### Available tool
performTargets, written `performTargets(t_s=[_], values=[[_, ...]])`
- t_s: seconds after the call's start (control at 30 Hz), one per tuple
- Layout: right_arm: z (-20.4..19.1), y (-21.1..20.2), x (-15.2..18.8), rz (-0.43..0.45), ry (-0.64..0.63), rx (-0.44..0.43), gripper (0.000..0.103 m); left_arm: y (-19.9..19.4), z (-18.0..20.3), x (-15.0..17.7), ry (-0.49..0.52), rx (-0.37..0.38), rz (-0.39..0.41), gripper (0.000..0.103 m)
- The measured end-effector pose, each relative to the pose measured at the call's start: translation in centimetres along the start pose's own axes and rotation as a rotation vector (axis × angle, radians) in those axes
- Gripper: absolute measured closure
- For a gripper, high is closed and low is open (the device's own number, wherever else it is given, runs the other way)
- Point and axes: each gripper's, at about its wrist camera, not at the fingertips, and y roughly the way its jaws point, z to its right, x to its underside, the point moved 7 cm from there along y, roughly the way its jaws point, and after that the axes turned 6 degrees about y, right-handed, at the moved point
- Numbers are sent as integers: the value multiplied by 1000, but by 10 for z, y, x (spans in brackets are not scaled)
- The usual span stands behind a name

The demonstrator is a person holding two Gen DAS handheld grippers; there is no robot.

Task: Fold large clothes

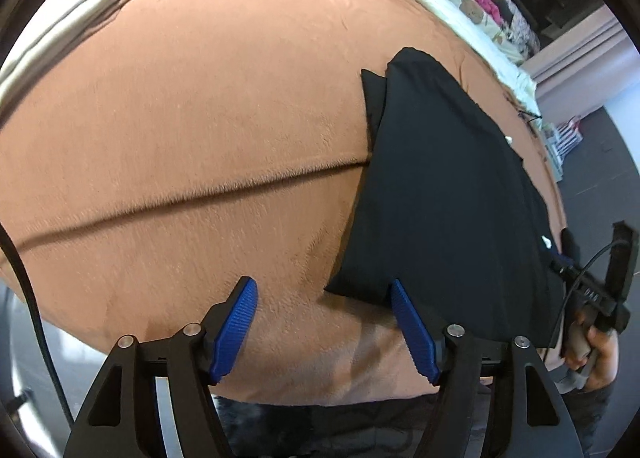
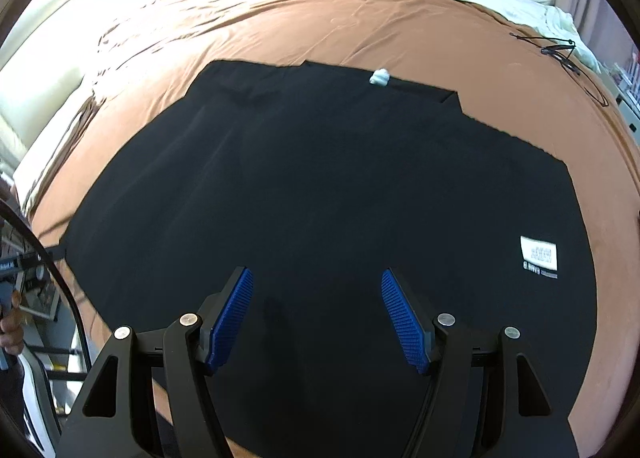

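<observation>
Black garment (image 2: 320, 198) lies spread flat on the bed's brown cover (image 2: 360, 18), and we see most of it ahead of and beneath the right gripper (image 2: 316, 316). Its jaws stand well apart with nothing gripped; the dark cloth lies below them, and we cannot tell whether they touch it. A white label (image 2: 539, 252) sits on the cloth to the right of these jaws, and a small white scrap (image 2: 379, 77) rests at the far edge. Our left gripper (image 1: 322, 324) also has its jaws wide apart and empty, over brown cover (image 1: 200, 118); the garment's near corner (image 1: 352, 286) lies just by the right-hand jaw.
</observation>
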Motion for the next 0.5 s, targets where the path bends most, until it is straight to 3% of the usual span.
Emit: performTargets(t_s=[0.23, 0.5], values=[[-12, -27, 45, -73, -5, -31, 37, 4, 4, 6, -34, 74, 3, 27], [-4, -31, 77, -110, 10, -73, 37, 15, 10, -5, -108, 218, 16, 28]])
